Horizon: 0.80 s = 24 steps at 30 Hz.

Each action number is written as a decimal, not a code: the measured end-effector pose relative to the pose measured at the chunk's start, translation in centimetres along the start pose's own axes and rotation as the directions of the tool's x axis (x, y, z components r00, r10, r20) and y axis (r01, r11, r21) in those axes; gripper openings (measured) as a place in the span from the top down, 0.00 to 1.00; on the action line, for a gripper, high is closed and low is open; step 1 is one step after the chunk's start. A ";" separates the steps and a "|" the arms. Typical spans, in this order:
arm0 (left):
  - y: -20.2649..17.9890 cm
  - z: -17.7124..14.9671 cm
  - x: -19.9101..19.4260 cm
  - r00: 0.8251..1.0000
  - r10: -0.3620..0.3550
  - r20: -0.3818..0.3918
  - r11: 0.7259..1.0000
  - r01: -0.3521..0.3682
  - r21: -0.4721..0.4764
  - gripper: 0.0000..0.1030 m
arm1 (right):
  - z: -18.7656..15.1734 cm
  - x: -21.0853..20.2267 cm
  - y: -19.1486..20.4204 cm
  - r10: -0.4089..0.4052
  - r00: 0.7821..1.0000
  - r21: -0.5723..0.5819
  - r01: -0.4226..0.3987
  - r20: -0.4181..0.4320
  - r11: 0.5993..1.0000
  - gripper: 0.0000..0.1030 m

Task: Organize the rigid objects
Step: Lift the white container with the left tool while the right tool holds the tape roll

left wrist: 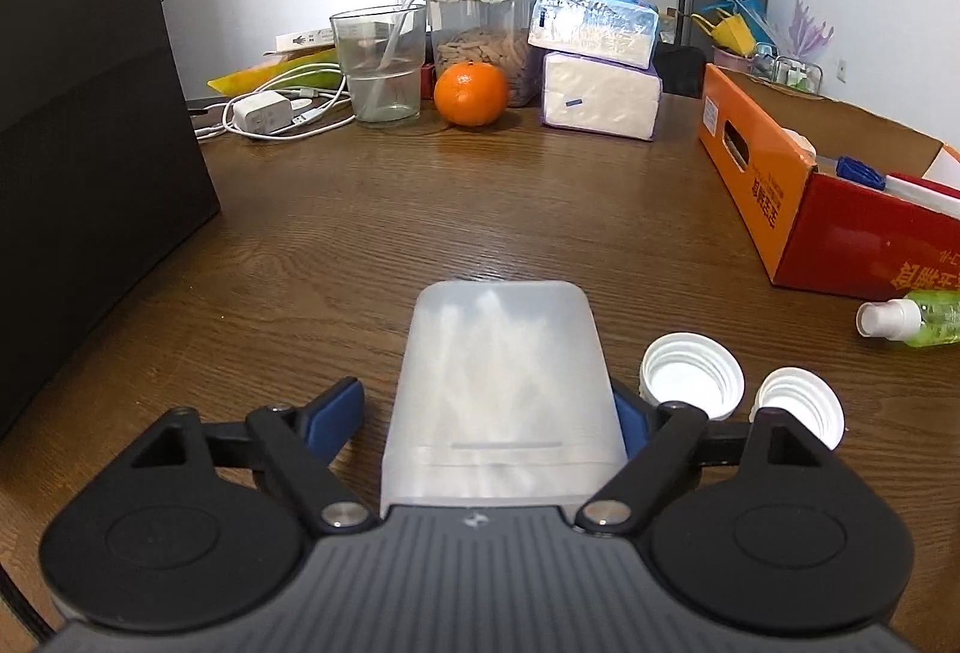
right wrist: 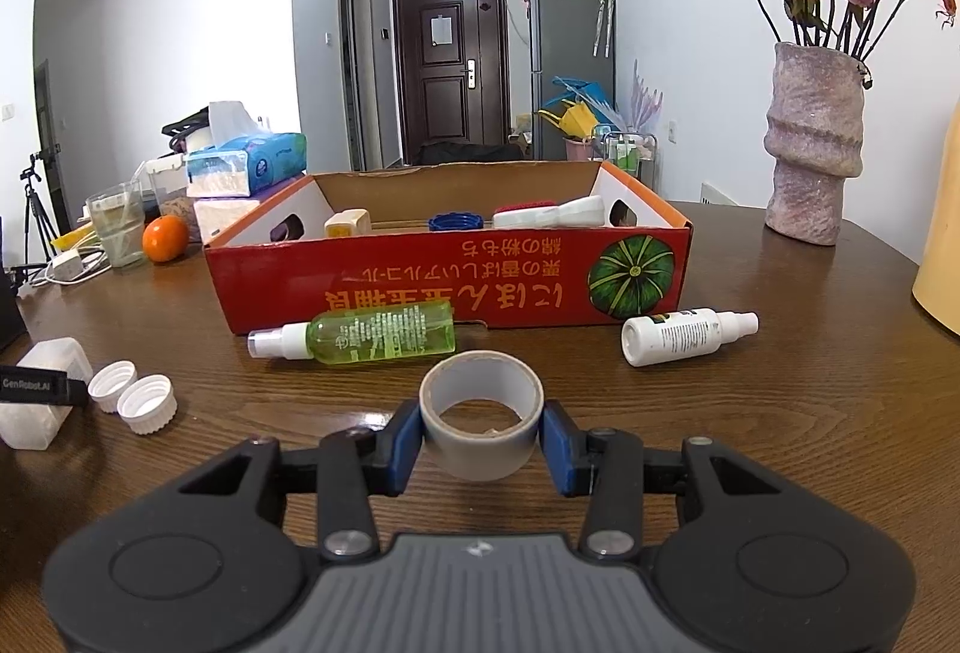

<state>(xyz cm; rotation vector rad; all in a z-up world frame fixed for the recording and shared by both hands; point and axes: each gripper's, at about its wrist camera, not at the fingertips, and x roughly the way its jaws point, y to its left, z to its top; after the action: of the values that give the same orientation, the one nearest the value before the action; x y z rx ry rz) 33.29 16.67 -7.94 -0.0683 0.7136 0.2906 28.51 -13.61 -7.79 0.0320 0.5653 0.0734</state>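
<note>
**Wooden tabletop, box and loose pieces**

Brown wood-grain tabletop (right wrist: 750,401) carried our orange-red carton (right wrist: 456,287), its Japanese lettering upside down beside a green pumpkin picture. We read "CenRobot.AI" on a black strap at the right view's left edge. Our left hand-held gripper (left wrist: 489,413) stood wide around a frosted plastic case (left wrist: 501,401), left pad clear; its contents were blurred. Our right hand-held gripper (right wrist: 480,440) clamped a grey tape roll (right wrist: 480,413). The bottle labels were too small to read.
</note>
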 end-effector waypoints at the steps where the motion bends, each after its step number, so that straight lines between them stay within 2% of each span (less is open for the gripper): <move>1: 0.0 0.0 -0.1 1.000 0.001 0.004 1.000 -0.001 0.000 0.26 | 0.0 0.0 0.0 0.000 1.000 0.000 0.000 0.000 1.000 0.59; 2: 0.0 0.0 -0.2 1.000 0.002 0.008 1.000 -0.002 0.000 0.35 | 0.0 0.0 0.0 0.000 1.000 0.000 0.000 0.000 1.000 0.59; 13: 0.1 -0.2 -2.0 0.998 -0.015 0.055 1.000 0.017 -0.026 0.35 | 0.0 0.0 0.0 0.004 1.000 0.002 -0.004 0.002 1.000 0.59; 24: -1.4 -0.9 -6.0 0.985 -0.085 0.147 0.995 0.091 -0.039 0.35 | 0.0 -0.6 -0.1 0.019 1.000 0.009 -0.019 0.009 1.000 0.59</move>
<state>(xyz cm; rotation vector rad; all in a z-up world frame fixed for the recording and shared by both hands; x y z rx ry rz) 28.78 13.71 -4.77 -0.1209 0.5574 0.2248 28.00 -13.77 -7.47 0.0466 0.5566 0.0895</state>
